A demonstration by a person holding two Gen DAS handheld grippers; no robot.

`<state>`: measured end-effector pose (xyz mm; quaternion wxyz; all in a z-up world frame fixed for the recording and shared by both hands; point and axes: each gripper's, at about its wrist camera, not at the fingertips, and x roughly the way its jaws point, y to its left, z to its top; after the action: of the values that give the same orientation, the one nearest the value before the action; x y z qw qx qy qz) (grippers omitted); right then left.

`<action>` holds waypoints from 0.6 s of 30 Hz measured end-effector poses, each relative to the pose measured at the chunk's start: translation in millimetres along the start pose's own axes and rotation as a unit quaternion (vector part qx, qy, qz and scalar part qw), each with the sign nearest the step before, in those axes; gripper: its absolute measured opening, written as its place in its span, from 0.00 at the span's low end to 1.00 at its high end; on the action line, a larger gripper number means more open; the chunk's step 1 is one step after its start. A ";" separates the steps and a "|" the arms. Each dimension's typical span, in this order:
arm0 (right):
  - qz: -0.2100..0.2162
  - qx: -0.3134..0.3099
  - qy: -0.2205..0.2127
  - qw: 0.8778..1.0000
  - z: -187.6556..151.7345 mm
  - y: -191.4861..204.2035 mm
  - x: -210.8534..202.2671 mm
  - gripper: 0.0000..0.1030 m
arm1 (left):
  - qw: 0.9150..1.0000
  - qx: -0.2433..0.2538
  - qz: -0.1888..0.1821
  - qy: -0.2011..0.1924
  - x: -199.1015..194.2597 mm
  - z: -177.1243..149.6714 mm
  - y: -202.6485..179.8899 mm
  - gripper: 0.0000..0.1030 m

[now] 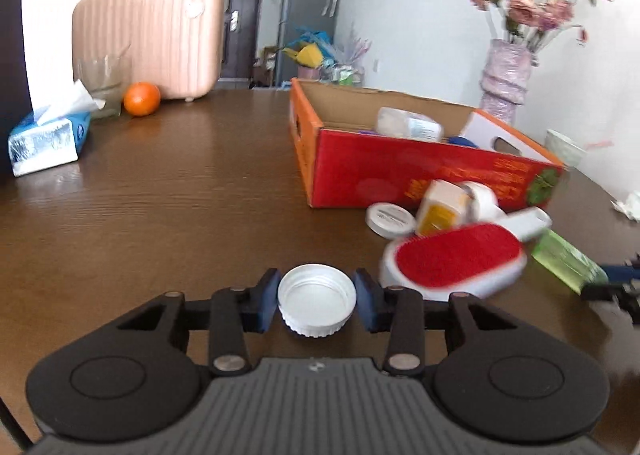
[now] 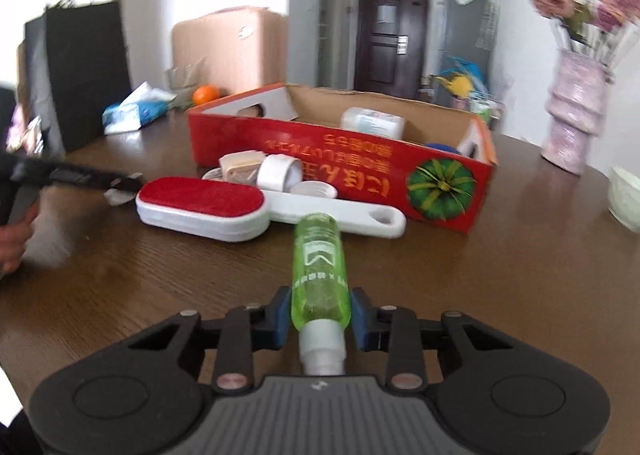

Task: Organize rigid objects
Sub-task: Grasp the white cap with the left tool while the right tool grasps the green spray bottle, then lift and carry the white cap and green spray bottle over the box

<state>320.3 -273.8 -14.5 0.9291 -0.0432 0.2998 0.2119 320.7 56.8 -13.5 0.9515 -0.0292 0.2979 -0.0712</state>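
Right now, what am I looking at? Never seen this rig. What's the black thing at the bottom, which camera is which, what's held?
No robot: a person carries two hand-held grippers, each with a fisheye camera looking along its fingers.

Left view: the left hand-held gripper pinches a white cap, open side up. Right view: the right hand-held gripper clamps a green bottle near its neck.

On the brown table stand a red cardboard box with a white bottle inside, a red lint brush and small white containers beside it.
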 end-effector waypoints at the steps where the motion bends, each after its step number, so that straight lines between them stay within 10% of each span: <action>1: 0.000 0.012 -0.003 1.000 -1.2 -0.5 -0.4 0.29 | 1.000 0.008 -0.008 0.001 -4.0 -2.5 -3.0 0.39; 18: -0.004 0.073 -0.005 0.997 8.2 12.2 26.1 0.29 | 1.000 0.006 -0.008 0.017 -5.3 -8.2 -7.0 0.39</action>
<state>338.7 -251.3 -22.3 0.9323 0.0241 0.3094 0.1858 310.9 50.6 -16.6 0.9459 -0.0248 0.3133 -0.0811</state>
